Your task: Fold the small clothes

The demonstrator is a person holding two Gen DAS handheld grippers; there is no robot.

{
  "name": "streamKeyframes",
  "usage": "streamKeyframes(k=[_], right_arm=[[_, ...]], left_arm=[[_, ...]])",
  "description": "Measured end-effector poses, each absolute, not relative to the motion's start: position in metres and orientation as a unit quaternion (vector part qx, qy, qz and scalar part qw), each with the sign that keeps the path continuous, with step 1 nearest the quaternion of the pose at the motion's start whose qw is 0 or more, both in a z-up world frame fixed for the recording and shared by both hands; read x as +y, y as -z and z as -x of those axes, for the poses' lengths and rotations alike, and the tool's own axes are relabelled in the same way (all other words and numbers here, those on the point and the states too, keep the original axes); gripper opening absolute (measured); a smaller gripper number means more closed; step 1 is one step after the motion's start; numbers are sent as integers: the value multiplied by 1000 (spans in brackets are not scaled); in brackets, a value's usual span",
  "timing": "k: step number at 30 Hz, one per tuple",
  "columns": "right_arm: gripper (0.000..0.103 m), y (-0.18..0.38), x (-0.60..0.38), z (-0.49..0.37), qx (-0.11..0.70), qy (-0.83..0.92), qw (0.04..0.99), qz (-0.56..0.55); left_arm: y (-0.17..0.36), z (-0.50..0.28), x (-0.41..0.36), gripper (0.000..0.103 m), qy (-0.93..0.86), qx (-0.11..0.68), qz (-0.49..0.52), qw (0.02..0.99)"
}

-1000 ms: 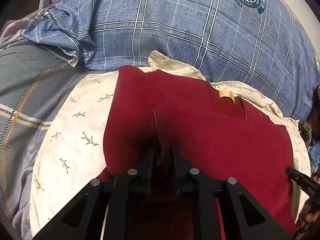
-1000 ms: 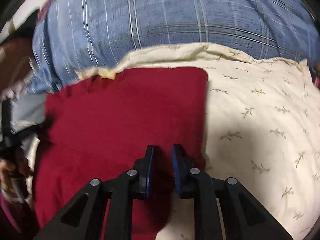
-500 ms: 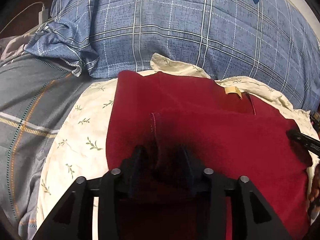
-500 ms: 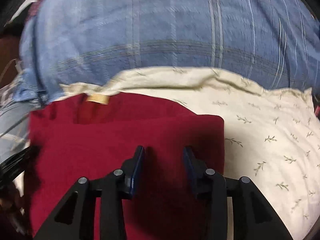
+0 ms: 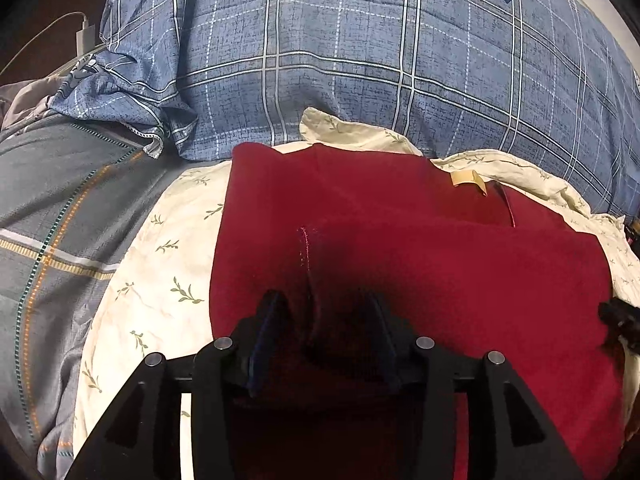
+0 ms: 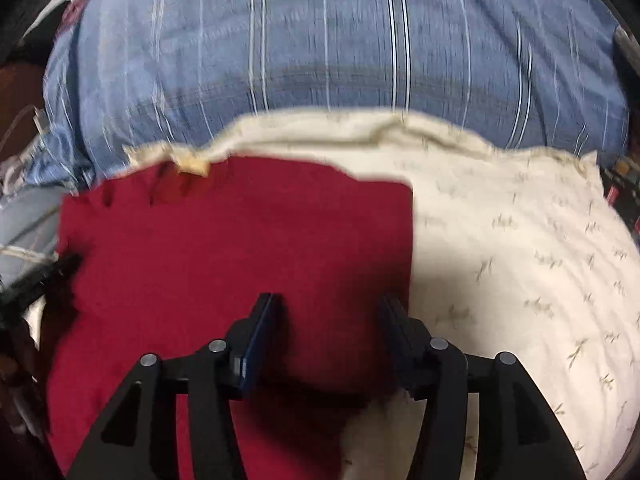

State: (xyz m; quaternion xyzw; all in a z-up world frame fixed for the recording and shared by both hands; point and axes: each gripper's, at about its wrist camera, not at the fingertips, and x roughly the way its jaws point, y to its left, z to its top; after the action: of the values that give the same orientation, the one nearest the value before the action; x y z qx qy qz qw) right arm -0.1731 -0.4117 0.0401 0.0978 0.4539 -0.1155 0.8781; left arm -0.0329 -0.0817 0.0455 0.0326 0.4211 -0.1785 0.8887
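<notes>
A dark red garment [image 5: 420, 264] lies folded on a cream pillow with a leaf print [image 5: 160, 256]. A tan label [image 5: 466, 179] shows near its far edge. My left gripper [image 5: 324, 312] is open, its jaws wide apart just above a stitched fold edge of the garment. My right gripper [image 6: 328, 312] is open over the garment [image 6: 224, 248] near its right edge; this view is blurred. The pillow also shows in the right wrist view [image 6: 520, 264]. Each gripper's tip shows at the edge of the other's view.
A blue plaid pillow [image 5: 360, 60] lies behind the cream one and also shows in the right wrist view [image 6: 320, 48]. A grey striped blanket [image 5: 52, 208] lies to the left. A white charger with cable [image 5: 86, 36] sits at far left.
Both grippers were shut on the garment, carried its near part forward over itself, then opened and let it go. Both have drawn back a little.
</notes>
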Motion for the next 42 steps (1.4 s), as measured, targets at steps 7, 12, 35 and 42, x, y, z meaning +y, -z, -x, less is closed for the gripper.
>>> streamKeyframes(k=[7, 12, 35, 42], right_arm=[[57, -76, -403, 204, 437, 106, 887, -109], [63, -82, -399, 243, 444, 98, 884, -109], [69, -67, -400, 275, 464, 50, 869, -167], [69, -66, -410, 271, 453, 77, 869, -183]], left_arm=[[-57, 43, -42, 48, 167, 421, 24, 891], [-61, 56, -21, 50, 144, 422, 33, 895], [-63, 161, 7, 56, 143, 439, -8, 887], [-58, 159, 5, 56, 145, 443, -9, 885]])
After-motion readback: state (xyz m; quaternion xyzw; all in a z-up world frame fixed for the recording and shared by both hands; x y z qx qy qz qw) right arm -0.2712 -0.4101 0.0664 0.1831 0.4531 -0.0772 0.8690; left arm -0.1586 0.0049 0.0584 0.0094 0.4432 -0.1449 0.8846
